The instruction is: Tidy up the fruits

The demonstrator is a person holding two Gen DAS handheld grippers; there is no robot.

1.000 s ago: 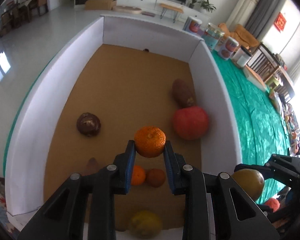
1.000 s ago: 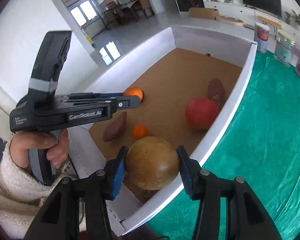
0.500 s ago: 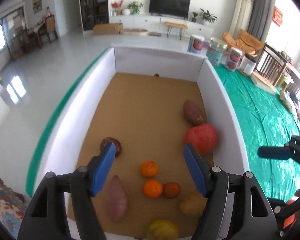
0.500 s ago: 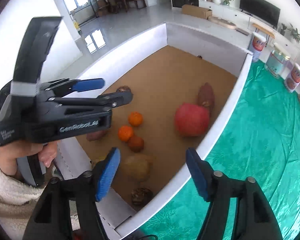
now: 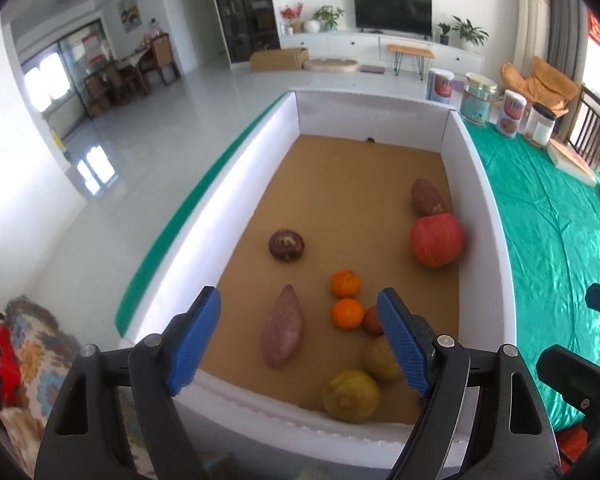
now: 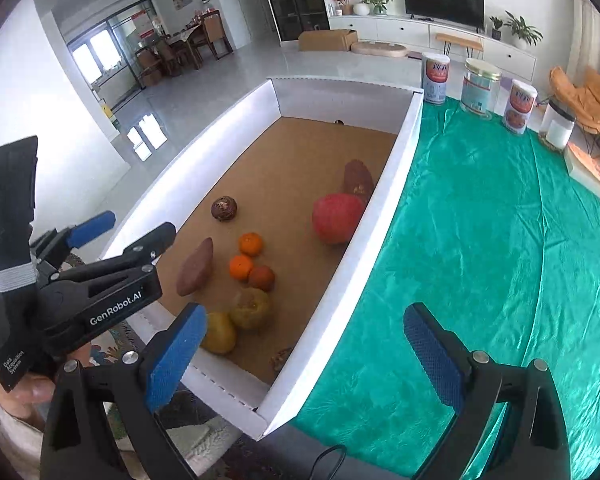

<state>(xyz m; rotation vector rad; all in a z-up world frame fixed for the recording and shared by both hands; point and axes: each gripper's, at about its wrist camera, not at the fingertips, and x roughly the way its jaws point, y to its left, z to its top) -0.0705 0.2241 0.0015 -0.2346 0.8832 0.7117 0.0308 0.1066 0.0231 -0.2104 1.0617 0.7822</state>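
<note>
A white box point(image 5: 260, 184) with a brown floor holds all the fruit. Two oranges point(image 5: 345, 283) lie mid-box beside a reddish-brown fruit point(image 5: 371, 320). A brownish round fruit point(image 6: 251, 307) and a yellow-green one point(image 6: 219, 333) rest near the front wall. A red apple point(image 5: 436, 239), two sweet potatoes point(image 5: 282, 332) and a dark round fruit point(image 5: 286, 244) lie around them. My left gripper point(image 5: 299, 300) hovers above the box's near end, jaws opening, nothing between them. My right gripper point(image 6: 304, 320) hangs over the box's front right corner, jaws opening wide, also empty.
A green cloth point(image 6: 500, 240) covers the table right of the box. Several tins and jars point(image 6: 436, 78) stand along its far edge, and a flat box point(image 6: 592, 176) lies at far right. Patterned fabric point(image 5: 32, 360) lies left of the box's near corner.
Both grippers let go and opened: the left dropped its orange among the other oranges, the right dropped the brownish round fruit near the front wall. Both have risen and drawn back.
</note>
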